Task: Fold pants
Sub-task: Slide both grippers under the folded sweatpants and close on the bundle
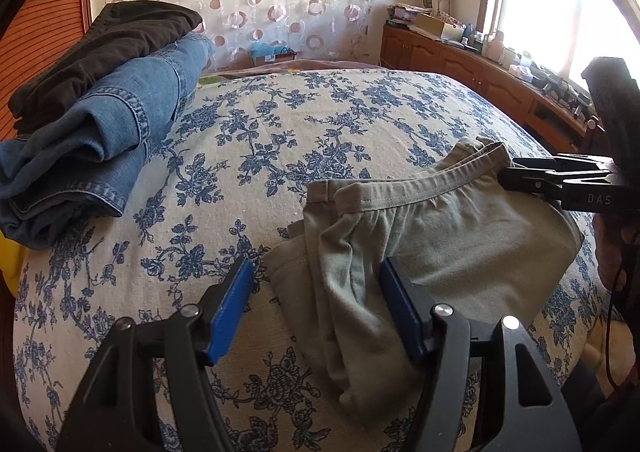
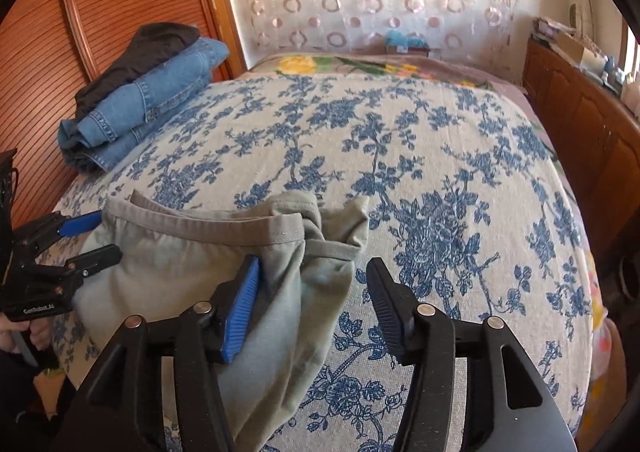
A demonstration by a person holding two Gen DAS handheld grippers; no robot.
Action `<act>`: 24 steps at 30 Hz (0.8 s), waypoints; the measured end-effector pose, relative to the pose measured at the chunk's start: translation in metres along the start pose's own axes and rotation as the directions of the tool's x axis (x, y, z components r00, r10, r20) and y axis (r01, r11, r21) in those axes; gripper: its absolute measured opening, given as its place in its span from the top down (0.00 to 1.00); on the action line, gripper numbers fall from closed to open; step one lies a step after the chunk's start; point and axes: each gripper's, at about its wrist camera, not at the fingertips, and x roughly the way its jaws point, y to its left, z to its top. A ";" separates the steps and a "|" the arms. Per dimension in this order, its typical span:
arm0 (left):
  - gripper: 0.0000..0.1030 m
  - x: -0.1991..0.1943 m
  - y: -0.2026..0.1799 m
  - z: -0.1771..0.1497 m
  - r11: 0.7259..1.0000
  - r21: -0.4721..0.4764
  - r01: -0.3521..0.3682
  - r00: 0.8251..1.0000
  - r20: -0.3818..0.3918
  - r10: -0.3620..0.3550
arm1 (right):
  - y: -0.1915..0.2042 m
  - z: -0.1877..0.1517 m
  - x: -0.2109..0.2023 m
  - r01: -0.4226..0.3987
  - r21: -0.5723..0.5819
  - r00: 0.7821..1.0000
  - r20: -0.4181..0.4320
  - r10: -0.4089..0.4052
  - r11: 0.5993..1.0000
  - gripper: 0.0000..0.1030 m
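Note:
Grey-green pants [image 1: 440, 236] lie folded in a bundle on the bed's blue-flowered cover [image 1: 280, 140], waistband toward the far side. My left gripper [image 1: 316, 276] is open, its jaws standing on either side of the bundle's left folded edge. My right gripper [image 2: 312, 272] is open over the bundle's right edge [image 2: 280, 292]; it also shows in the left wrist view [image 1: 520, 176] at the waistband's right end. The left gripper shows in the right wrist view [image 2: 96, 236] at the pants' left side.
A stack of folded blue jeans [image 1: 104, 140] with a dark garment [image 1: 100, 48] on top sits at the bed's far left, by an orange slatted panel [image 2: 120, 0]. A wooden cabinet [image 1: 460, 68] with clutter runs along the right under a window.

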 end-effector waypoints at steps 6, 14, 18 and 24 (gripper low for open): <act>0.36 0.003 0.002 0.001 1.000 -0.011 0.011 1.000 -0.014 -0.011 | 0.001 -0.003 0.005 -0.010 0.015 1.000 -0.025 0.010 1.000 0.43; 0.34 0.004 0.001 0.002 1.000 -0.006 0.006 1.000 -0.020 -0.006 | 0.012 -0.011 0.004 -0.056 -0.041 0.998 -0.004 0.056 0.998 0.66; 0.24 0.009 -0.001 0.006 1.000 0.011 -0.002 0.999 -0.040 0.003 | 0.011 -0.011 0.005 -0.060 -0.047 0.998 0.003 0.061 0.997 0.65; 0.12 0.014 0.004 0.010 1.000 -0.001 -0.016 0.997 -0.072 0.016 | 0.019 -0.012 0.006 -0.034 -0.086 0.999 0.005 0.035 0.996 0.62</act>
